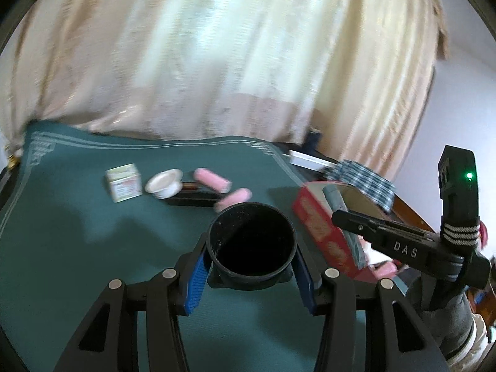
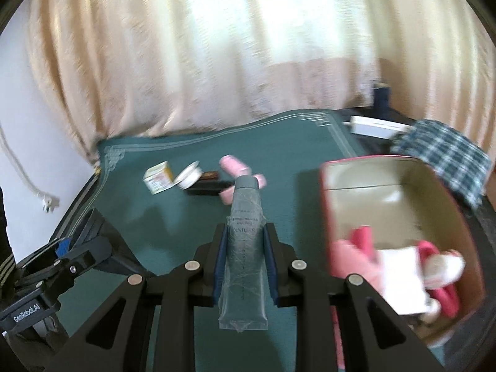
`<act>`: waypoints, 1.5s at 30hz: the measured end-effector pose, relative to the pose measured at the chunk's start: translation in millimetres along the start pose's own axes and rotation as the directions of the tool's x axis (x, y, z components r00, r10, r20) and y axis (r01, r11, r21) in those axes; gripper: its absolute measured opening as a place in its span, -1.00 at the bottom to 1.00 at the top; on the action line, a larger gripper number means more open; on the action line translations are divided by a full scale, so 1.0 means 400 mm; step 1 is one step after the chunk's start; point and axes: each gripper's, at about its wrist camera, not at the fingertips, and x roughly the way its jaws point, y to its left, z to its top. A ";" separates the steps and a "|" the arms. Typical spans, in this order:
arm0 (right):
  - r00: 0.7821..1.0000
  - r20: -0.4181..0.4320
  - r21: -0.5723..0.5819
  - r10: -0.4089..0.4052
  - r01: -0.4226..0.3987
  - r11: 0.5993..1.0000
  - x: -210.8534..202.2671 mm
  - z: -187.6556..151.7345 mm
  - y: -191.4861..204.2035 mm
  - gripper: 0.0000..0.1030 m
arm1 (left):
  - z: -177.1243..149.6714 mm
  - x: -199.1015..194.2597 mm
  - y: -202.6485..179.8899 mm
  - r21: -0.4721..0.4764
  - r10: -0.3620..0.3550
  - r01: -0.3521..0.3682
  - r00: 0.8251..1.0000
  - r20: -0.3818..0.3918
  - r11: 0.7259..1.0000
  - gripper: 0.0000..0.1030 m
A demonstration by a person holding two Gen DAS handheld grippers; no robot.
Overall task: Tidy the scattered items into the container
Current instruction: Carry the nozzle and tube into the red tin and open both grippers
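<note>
The left gripper [image 1: 249, 274] has its blue pads clamped on the sides of a black cup [image 1: 251, 245], mouth up and empty, held above the green cloth [image 1: 77, 248]. The right gripper [image 2: 245, 263] is pinched tight on a grey tube [image 2: 245, 241], cap pointing away, about midway along its body.

The cup looks stiff and light, so a grip across its wall should hold, though the smooth plastic could slip. The tube is soft and gives under pressure; a hold near the middle seems safest, clear of the cap.

The red box [image 2: 325, 192] stands open just right of the tube. Only the right wrist view shows its inside, with pink things and a white card already in it. The left view shows only its outer red side [image 1: 322, 232]. A small carton [image 1: 124, 183], a white tub [image 1: 164, 183] and pink rollers [image 1: 214, 181] lie on the cloth.
</note>
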 end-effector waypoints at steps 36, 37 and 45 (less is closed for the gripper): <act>0.986 0.013 0.235 -0.168 0.160 0.959 -0.113 -0.062 -0.399 -0.32 | 0.055 0.247 -0.398 0.165 -0.282 0.310 0.943 -0.175 0.936 0.47; 0.985 0.015 0.244 -0.169 0.161 0.956 -0.114 -0.063 -0.405 -0.24 | 0.055 0.247 -0.395 0.152 -0.281 0.307 0.944 -0.171 0.939 0.55; 0.981 0.061 0.241 -0.184 0.165 0.957 -0.141 -0.057 -0.399 0.35 | 0.063 0.242 -0.373 0.132 -0.259 0.280 0.954 -0.153 0.951 0.55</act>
